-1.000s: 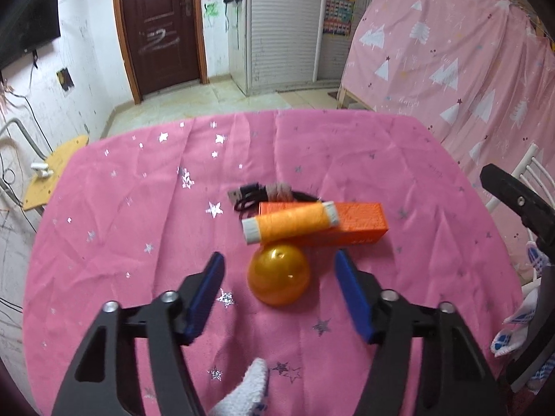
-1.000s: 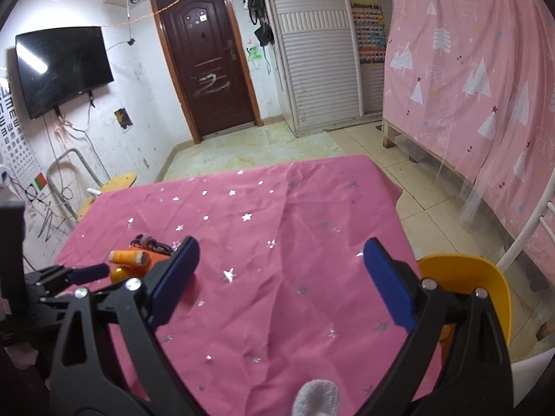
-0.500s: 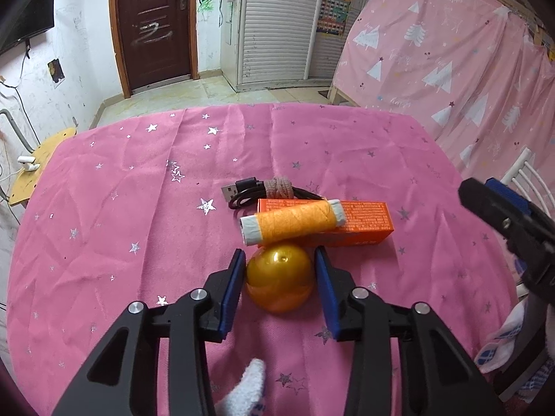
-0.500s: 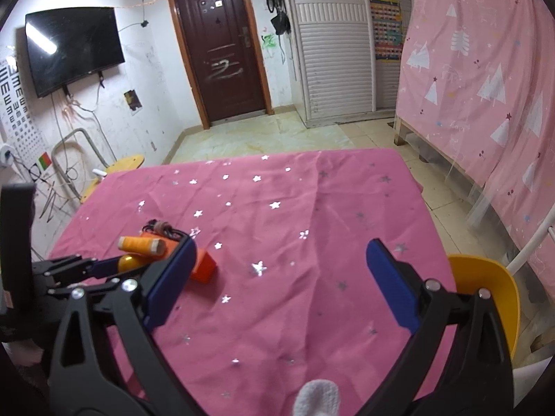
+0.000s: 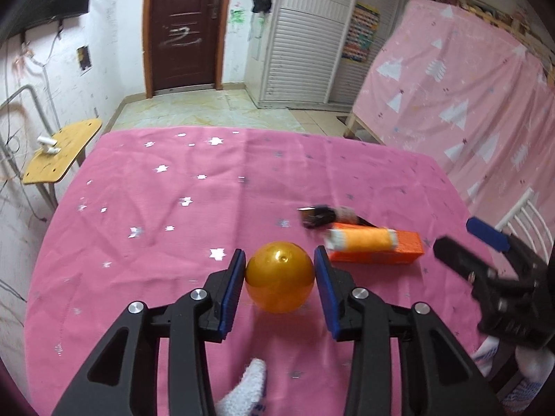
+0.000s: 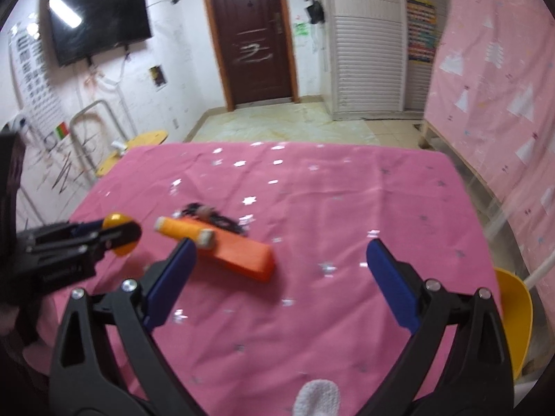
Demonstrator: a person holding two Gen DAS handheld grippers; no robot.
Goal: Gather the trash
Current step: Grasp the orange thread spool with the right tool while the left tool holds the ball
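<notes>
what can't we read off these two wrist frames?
- Underside of the gold ball: left wrist view, hidden by its own bulk between the left tool pads.
- Cable bundle: motion blur, connector unreadable.
- Orange box print: blurred in both views.
- Yellow bin: right wrist view, cut by the right tool arm and the frame edge, contents unseen.

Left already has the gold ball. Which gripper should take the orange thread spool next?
Right. The right gripper is open and empty, with the thread spool just beyond its left finger, lying on the orange box. The left gripper is shut on the gold ball.
</notes>
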